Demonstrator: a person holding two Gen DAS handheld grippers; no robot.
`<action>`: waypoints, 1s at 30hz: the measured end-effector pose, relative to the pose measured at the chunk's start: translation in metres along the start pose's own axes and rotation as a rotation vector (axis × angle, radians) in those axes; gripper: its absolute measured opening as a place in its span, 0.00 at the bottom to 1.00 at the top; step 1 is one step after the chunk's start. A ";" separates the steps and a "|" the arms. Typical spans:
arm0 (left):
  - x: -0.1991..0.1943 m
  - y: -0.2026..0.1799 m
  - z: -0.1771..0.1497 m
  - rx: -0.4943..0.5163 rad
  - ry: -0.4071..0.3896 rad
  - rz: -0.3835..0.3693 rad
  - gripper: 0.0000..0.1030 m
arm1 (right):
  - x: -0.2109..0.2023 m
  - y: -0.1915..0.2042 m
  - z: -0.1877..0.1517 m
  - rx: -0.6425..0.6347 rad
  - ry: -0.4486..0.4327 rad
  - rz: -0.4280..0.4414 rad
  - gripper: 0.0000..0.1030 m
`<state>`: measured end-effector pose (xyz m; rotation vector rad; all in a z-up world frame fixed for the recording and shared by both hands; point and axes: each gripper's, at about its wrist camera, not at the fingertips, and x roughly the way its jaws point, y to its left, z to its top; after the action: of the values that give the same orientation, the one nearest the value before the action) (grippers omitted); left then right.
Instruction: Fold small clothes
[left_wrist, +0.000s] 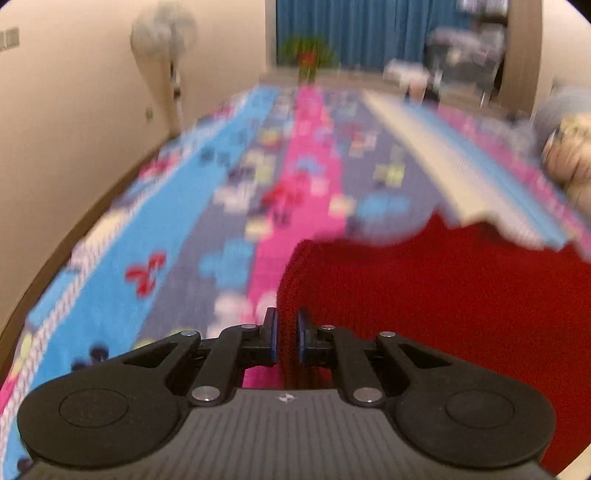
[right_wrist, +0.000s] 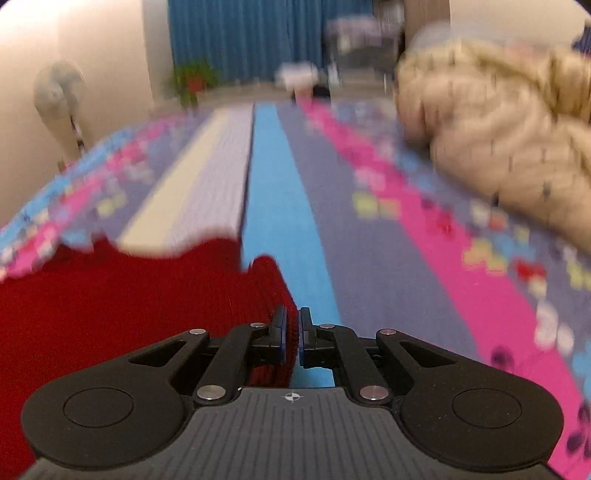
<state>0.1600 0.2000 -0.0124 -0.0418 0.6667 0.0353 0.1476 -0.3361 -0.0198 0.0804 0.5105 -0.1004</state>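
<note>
Red knitted garment (left_wrist: 443, 314), one piece, hangs stretched between two grippers above a patterned bedspread (left_wrist: 184, 221) of blue, pink and purple stripes. At its left edge the left gripper (left_wrist: 287, 334) is clamped on a ribbed hem, the fabric pinched between the blue pads. At its right edge the right gripper (right_wrist: 292, 332) is likewise closed tight on a ribbed corner. Beyond the garment lies one pale folded cloth (right_wrist: 207, 184). One beige bundle of clothing (right_wrist: 498, 129) sits at the far right on the bedspread. One standing fan (left_wrist: 164, 33) is by the wall.
</note>
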 end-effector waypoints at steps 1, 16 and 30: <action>-0.005 0.002 0.003 -0.016 -0.037 -0.013 0.11 | -0.008 0.000 0.004 0.012 -0.075 0.016 0.04; 0.060 0.003 -0.002 -0.043 0.109 0.079 0.19 | 0.040 -0.051 0.007 0.263 -0.042 0.008 0.03; 0.066 0.020 -0.003 -0.190 0.181 -0.044 0.48 | 0.071 -0.011 -0.017 0.294 0.295 0.219 0.49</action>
<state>0.2094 0.2209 -0.0563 -0.2444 0.8412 0.0528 0.1997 -0.3505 -0.0704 0.4424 0.7758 0.0528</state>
